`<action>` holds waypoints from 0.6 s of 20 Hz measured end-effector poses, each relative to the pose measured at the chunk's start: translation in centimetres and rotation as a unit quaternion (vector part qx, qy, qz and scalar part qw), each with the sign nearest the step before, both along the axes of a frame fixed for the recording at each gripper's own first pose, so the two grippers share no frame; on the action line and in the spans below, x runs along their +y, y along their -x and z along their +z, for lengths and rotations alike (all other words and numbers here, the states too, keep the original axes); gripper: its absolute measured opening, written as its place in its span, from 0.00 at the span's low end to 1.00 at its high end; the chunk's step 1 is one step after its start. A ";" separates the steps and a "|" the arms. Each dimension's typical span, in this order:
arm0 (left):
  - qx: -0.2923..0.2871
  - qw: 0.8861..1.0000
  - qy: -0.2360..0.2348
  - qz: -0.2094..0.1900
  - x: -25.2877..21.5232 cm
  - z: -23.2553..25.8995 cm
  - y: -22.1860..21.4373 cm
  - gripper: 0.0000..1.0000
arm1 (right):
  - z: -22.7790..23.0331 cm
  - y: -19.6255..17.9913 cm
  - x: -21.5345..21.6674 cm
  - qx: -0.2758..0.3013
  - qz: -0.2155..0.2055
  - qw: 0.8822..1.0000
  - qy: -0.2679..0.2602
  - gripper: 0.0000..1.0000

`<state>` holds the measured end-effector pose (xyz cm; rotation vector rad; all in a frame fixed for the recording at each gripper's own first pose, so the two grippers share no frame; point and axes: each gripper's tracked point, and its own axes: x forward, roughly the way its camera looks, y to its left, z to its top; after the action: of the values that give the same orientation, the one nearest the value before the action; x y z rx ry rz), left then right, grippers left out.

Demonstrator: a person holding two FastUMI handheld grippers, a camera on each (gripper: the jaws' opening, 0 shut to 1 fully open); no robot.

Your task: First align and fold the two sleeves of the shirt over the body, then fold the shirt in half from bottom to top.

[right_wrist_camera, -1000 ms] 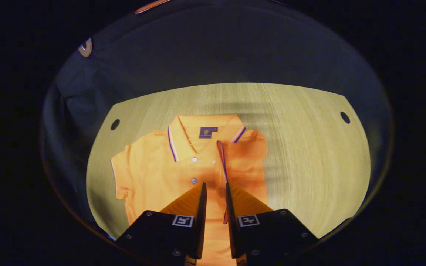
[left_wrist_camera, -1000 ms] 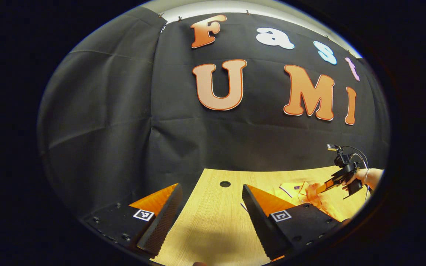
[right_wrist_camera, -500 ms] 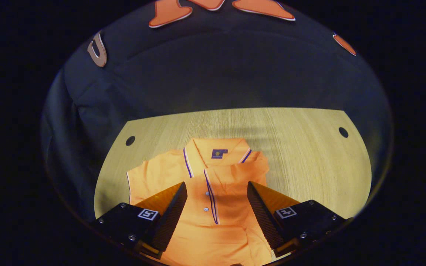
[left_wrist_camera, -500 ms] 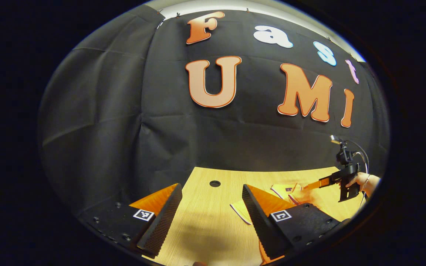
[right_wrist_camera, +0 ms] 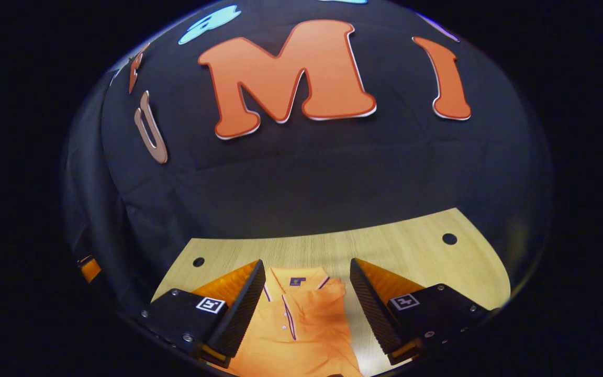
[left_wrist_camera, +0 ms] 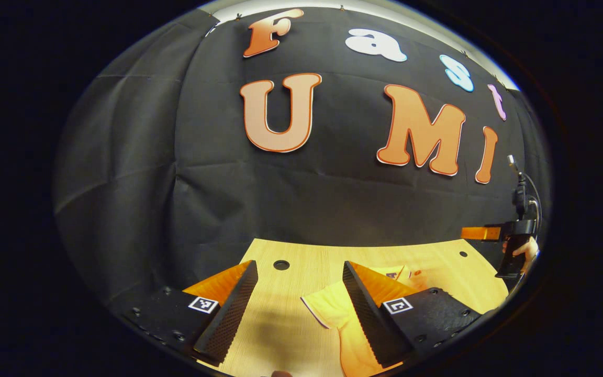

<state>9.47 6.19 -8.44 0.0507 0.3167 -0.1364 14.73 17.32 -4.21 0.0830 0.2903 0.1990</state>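
Up close, the left gripper [left_wrist_camera: 296,309] hangs above the pale wooden table [left_wrist_camera: 286,335] with its two fingers spread wide apart and nothing between them. Beneath its right-hand finger lies the orange short-sleeved polo shirt [left_wrist_camera: 351,343], one sleeve spread out flat on the wood just beside that finger, its edge trimmed with a thin dark and white stripe. From the right gripper view, the right gripper [right_wrist_camera: 306,309] also has its fingers well apart, gripping nothing, and the same shirt [right_wrist_camera: 306,330] lies flat on the table [right_wrist_camera: 411,251] below the gap between them. The shirt's collar points away toward the booth wall, with a small dark label inside the neck and a buttoned placket running down the front. A fold of orange cloth lies across the chest on the side nearer the right-hand finger, its striped edge running down beside the buttons. Farther off in the left gripper view, near the table's far right corner, the right gripper [left_wrist_camera: 477,233] shows again, held up clear of the table by a hand [left_wrist_camera: 524,250]; whether its fingers are apart cannot be told from that side. Round dark holes sit in the far corners of the tabletop. Behind everything hangs the black cloth wall [left_wrist_camera: 176,173] of the booth, creased in a few long folds.
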 end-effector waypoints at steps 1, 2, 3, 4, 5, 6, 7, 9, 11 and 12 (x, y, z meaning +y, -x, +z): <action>0.009 1.000 -0.003 -0.002 -0.7 -0.3 -0.3 0.98 | 1.1 0.3 -0.7 -0.014 -0.003 1.000 0.006 0.98; 0.024 1.000 -0.001 -0.005 -1.5 -1.0 -0.7 0.98 | 2.3 0.6 -1.4 -0.029 -0.005 0.999 0.012 0.98; 0.044 0.999 -0.001 0.003 -2.0 -1.8 -1.0 0.98 | 3.5 0.7 -1.9 -0.048 -0.005 0.999 0.019 0.98; 0.064 0.998 0.005 0.004 -2.6 -2.9 -1.4 0.98 | 4.2 0.9 -2.7 -0.060 -0.009 0.998 0.030 0.98; 0.087 0.996 0.018 0.003 -3.6 -3.8 -1.7 0.98 | 4.6 1.1 -3.4 -0.066 -0.011 0.997 0.041 0.98; 0.106 0.994 0.032 0.001 -4.5 -4.8 -1.9 0.98 | 4.6 1.5 -3.7 -0.070 -0.009 0.996 0.048 0.98; 0.125 0.991 0.042 0.002 -5.3 -5.8 -2.5 0.98 | 4.5 1.7 -3.6 -0.075 -0.004 0.996 0.052 0.98; 0.156 0.986 0.059 0.009 -5.9 -7.7 -3.9 0.97 | 4.8 1.8 -3.9 -0.080 0.008 0.995 0.059 0.98; 0.196 0.979 0.058 0.013 -6.0 -10.3 -5.7 0.98 | 4.3 2.1 -4.2 -0.064 0.020 0.996 0.056 0.98; 0.217 0.975 0.056 0.009 -6.3 -11.7 -6.7 0.98 | 4.1 2.4 -4.2 -0.054 0.027 0.997 0.050 0.98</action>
<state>16.16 -0.16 -20.15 -0.0952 0.7455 -0.1468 12.35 13.12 -0.13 -0.0354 0.1942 0.2406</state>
